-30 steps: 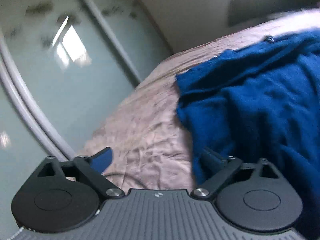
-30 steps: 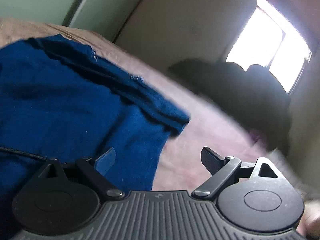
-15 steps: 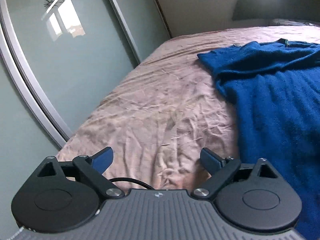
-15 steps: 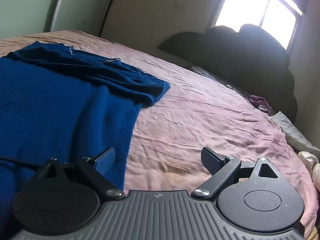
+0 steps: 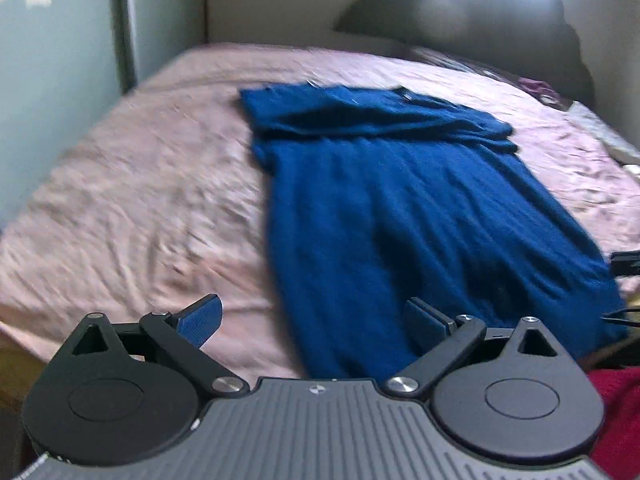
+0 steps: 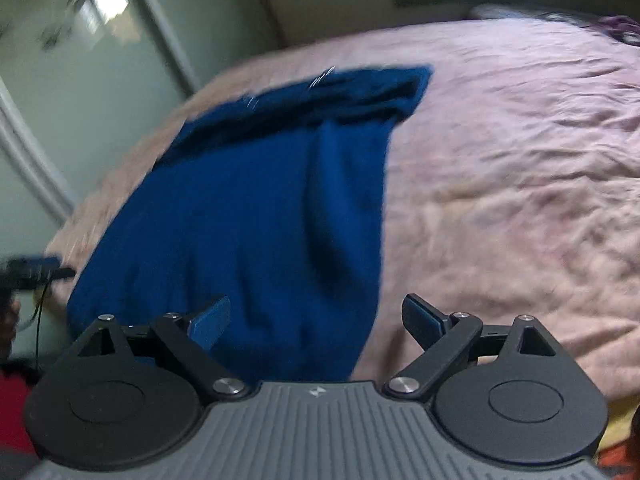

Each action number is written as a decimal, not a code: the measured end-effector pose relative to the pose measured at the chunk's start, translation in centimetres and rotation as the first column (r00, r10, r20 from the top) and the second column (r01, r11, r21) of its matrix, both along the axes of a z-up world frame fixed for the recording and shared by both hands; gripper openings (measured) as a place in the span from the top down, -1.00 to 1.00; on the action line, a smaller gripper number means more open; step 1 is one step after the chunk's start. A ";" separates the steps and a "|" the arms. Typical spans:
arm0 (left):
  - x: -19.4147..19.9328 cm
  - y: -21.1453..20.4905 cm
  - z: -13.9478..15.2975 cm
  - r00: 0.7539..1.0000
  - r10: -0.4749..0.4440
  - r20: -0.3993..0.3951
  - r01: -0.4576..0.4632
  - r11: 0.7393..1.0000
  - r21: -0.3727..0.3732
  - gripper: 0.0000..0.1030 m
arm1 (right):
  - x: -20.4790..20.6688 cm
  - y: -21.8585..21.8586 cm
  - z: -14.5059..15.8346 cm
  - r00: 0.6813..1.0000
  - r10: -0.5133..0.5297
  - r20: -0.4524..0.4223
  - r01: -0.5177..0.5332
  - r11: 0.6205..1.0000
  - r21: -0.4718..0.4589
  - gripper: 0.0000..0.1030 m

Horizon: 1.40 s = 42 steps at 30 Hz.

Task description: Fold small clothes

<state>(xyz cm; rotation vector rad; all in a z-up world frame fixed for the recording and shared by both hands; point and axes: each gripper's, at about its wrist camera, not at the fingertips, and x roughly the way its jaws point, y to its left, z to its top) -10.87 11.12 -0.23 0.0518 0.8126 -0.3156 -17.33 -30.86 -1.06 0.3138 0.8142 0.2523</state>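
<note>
Left gripper (image 5: 312, 316): black linkage arms, ribbed grey body, blue-padded fingers (image 5: 202, 314) spread wide, nothing held; poised over near hem of blue garment (image 5: 400, 208), one finger over bare sheet beside garment, the other over fabric.
Right gripper (image 6: 316, 316): same build, fingers (image 6: 212, 320) likewise parted and empty; above near edge of garment (image 6: 256, 208), spanning its right border.
Blue garment: deep blue, soft knit-like texture, long rectangular body laid flat, far end doubled over into thick crosswise band; small pale marks on that band, too blurred to identify.
Bedsheet (image 5: 140, 200): dusty pink, finely wrinkled, beneath garment and extending on all sides.
Wardrobe door (image 6: 80, 72): pale green glossy panel with light frame, left of garment.
Dark rounded mass (image 5: 460, 12): beyond garment's far end, blurred.
</note>
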 end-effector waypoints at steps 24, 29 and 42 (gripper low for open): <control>-0.9 -0.4 -2.1 0.985 -0.094 -0.142 0.078 0.991 -0.109 -0.30 | -0.9 1.0 -1.6 0.995 0.096 -0.025 -0.093 0.988 0.120 0.44; -0.5 0.3 -1.9 0.989 -0.020 -0.147 0.007 0.996 -0.090 0.69 | -0.7 0.9 -2.0 0.997 0.071 -0.035 -0.066 0.989 0.129 0.79; -0.9 -0.8 1.3 0.999 -0.050 -0.020 0.047 0.990 -0.136 0.94 | -0.3 0.4 -1.1 0.999 0.044 0.029 -0.049 0.977 0.209 0.84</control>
